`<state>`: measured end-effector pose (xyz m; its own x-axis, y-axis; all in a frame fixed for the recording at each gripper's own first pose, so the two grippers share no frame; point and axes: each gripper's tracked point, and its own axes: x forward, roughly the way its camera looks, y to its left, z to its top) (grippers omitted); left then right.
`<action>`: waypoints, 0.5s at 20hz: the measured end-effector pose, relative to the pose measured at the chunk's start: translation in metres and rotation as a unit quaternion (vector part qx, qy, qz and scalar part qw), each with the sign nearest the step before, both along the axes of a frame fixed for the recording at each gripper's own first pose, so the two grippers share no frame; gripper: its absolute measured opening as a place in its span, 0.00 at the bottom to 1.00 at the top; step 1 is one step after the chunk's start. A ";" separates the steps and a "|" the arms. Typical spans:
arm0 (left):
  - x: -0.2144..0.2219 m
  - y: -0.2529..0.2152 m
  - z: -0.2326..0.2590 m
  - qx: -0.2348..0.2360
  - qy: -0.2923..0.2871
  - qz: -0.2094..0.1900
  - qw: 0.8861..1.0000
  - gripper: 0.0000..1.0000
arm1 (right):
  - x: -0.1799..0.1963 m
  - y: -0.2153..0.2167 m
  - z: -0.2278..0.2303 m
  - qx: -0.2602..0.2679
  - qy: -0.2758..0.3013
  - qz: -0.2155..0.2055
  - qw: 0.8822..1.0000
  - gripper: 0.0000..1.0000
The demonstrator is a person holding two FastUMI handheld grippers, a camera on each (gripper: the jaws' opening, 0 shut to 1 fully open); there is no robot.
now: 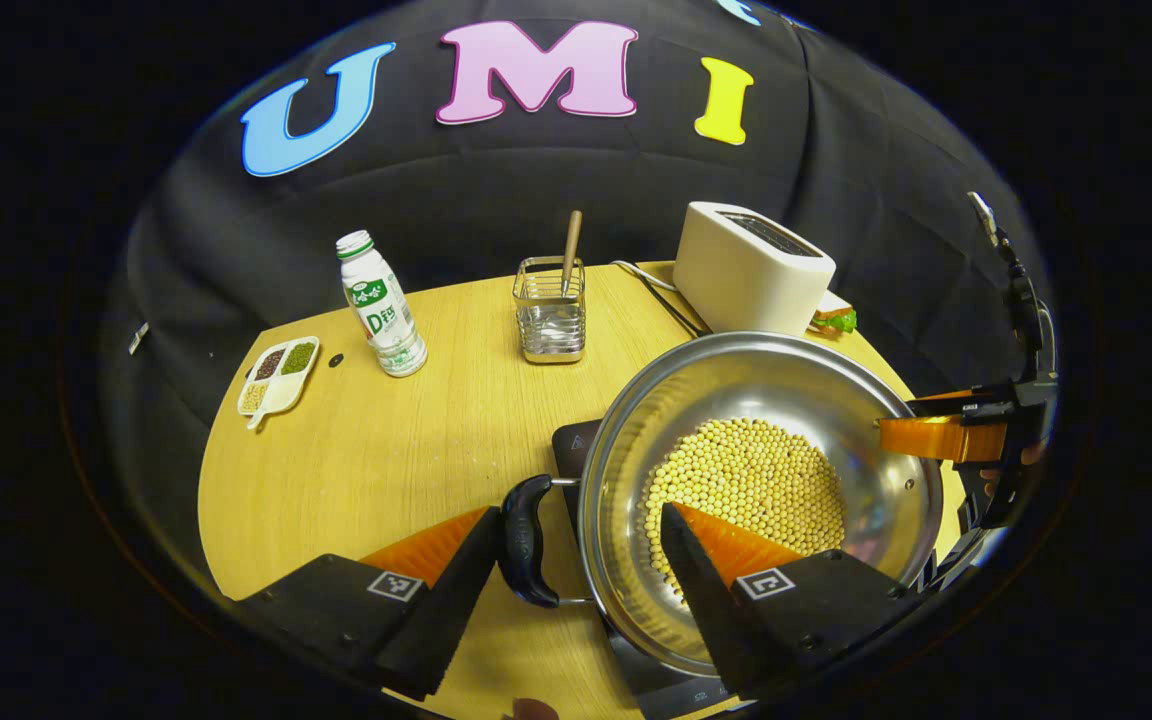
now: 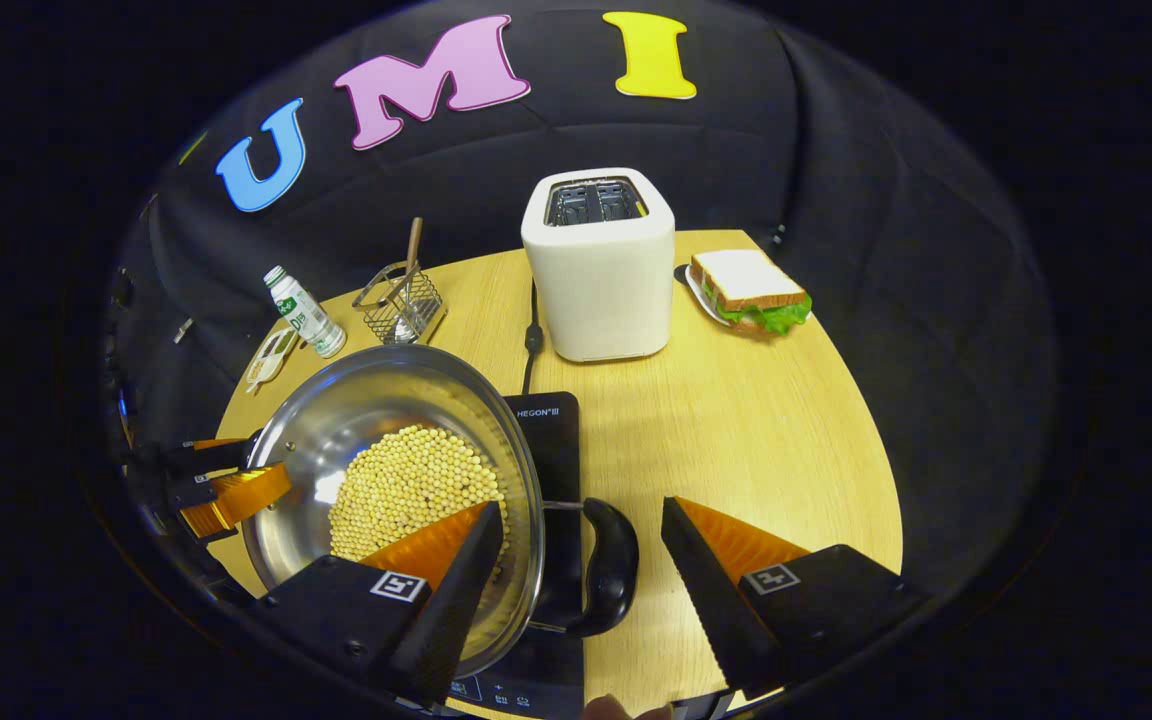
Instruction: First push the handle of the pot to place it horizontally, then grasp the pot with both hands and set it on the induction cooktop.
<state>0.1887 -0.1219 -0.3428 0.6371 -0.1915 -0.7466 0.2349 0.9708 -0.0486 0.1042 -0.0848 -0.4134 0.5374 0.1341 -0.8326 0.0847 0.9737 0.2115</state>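
Steel pot (image 1: pixel 766 490): sits on the induction cooktop (image 2: pixel 548 440), its bowl overhanging the cooktop's side away from the toaster; holds a layer of pale yellow beans (image 1: pixel 746 490).
Pot handles: two dark loop handles, each lying level; one (image 1: pixel 528 540) shows in the left gripper view, the other (image 2: pixel 608 565) in the right gripper view.
Left gripper (image 1: pixel 576 525): fingers spread wide; one finger is outside the pot beyond the handle, the other over the rim above the beans; the handle sits in the gap, neither finger visibly pressing it.
Right gripper (image 2: pixel 576 525): fingers spread wide likewise, one finger over the rim on the bean side, the other outside past the handle; no clear contact with the handle.
Induction cooktop: flat black slab on the wooden table (image 2: pixel 766 420), just in front of the toaster.
Toaster (image 2: pixel 598 265): white, upright, behind the cooktop, with a cord running down toward it.
Sandwich (image 2: pixel 751 290): on a plate beside the toaster, on the side away from the pot.
Wire holder (image 1: pixel 550 310): beyond the pot, well apart from it, with a wooden-handled utensil standing in it.
Bottle (image 1: pixel 382 305): upright, beside the wire holder, farther from the toaster.
Divided dish (image 1: pixel 279 375): small white tray of grains, next to the bottle, farthest from the toaster.
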 end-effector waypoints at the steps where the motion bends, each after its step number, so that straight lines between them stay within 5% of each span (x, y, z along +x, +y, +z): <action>1: -0.002 0.000 0.007 -0.003 -0.007 0.002 1.000 0.98 | 0.001 0.000 0.009 -0.001 -0.013 -0.003 1.000 0.99; 10: -0.032 0.006 0.110 -0.028 -0.125 0.017 0.992 0.97 | -0.007 0.011 0.141 -0.005 -0.165 -0.042 0.985 0.99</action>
<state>0.1569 -0.1160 -0.2326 0.8073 -0.2037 -0.5538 0.2139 0.9757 -0.0472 0.0976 -0.0735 -0.2725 0.7880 0.0701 -0.6117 0.0928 0.9686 0.2305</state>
